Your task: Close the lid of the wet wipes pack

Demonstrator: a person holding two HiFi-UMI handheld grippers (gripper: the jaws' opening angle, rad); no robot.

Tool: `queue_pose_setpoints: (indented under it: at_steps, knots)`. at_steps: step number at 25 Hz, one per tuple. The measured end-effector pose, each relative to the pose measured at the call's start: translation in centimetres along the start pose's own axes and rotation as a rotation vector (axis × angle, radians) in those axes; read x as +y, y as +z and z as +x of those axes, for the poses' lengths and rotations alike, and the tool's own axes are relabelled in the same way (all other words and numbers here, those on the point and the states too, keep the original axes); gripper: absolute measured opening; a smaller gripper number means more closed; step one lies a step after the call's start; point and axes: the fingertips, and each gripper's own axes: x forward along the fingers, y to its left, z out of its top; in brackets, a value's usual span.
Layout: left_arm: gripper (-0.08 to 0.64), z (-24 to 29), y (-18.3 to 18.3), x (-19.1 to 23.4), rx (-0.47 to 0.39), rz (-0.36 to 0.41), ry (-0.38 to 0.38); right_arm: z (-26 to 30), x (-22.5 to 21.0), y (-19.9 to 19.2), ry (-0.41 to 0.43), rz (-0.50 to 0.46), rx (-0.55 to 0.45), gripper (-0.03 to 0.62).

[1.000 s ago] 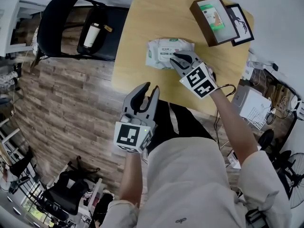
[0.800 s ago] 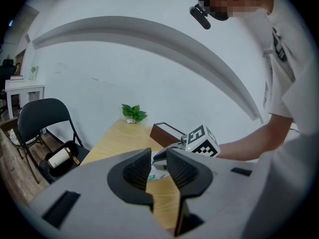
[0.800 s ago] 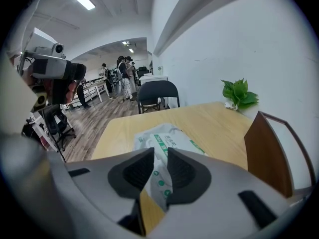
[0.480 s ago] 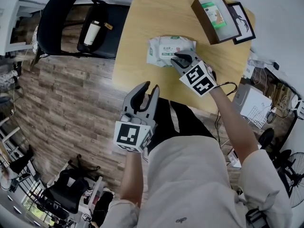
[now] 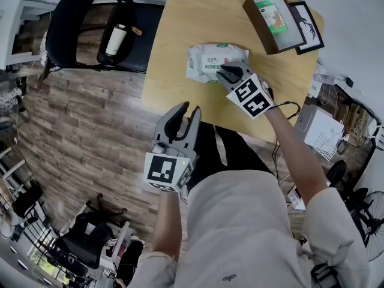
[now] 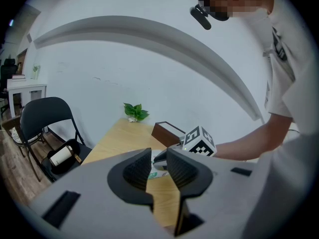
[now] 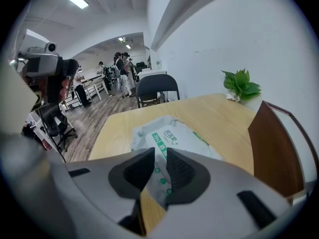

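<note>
The white and green wet wipes pack (image 5: 207, 62) lies on the wooden table (image 5: 180, 23), its label flap looking flat on top. My right gripper (image 5: 227, 72) points down onto the pack's near right end, its tips over the flap (image 7: 169, 133). The jaws have just been closing and stand open by a narrow gap, with nothing between them (image 7: 160, 151). My left gripper (image 5: 189, 110) hangs off the table's near edge over the person's lap, slightly open and empty (image 6: 158, 153). From there the right gripper's marker cube (image 6: 199, 141) shows above the pack.
A brown box (image 5: 270, 20) and a black picture frame (image 5: 303, 20) lie at the table's far right. A black chair (image 5: 90, 29) with a bottle (image 5: 115, 41) stands left of the table. A small plant (image 7: 241, 86) sits by the wall.
The right gripper has tilted a little over the pack's end. The left gripper has kept still.
</note>
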Motion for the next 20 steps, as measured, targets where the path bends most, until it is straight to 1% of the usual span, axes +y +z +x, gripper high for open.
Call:
queue_pose_setpoints:
  at_steps: [7,12,16,20]
  knots:
    - [0.089,0.13,0.19,-0.06,0.001,-0.001,0.0,0.1,0.03,-0.11,-0.039,-0.065,0.041,0.072]
    - [0.089,0.39,0.33,0.04,0.001,-0.001,0.001,0.3,0.0,-0.16,-0.087,-0.106,0.084,0.072]
    - [0.089,0.57,0.41,-0.05,0.001,0.0,-0.002,0.41,-0.05,-0.18,-0.115,-0.119,0.111,0.074]
    - [0.089,0.7,0.4,-0.08,0.002,0.0,-0.002,0.6,-0.08,-0.24,-0.126,-0.123,0.13,0.074]
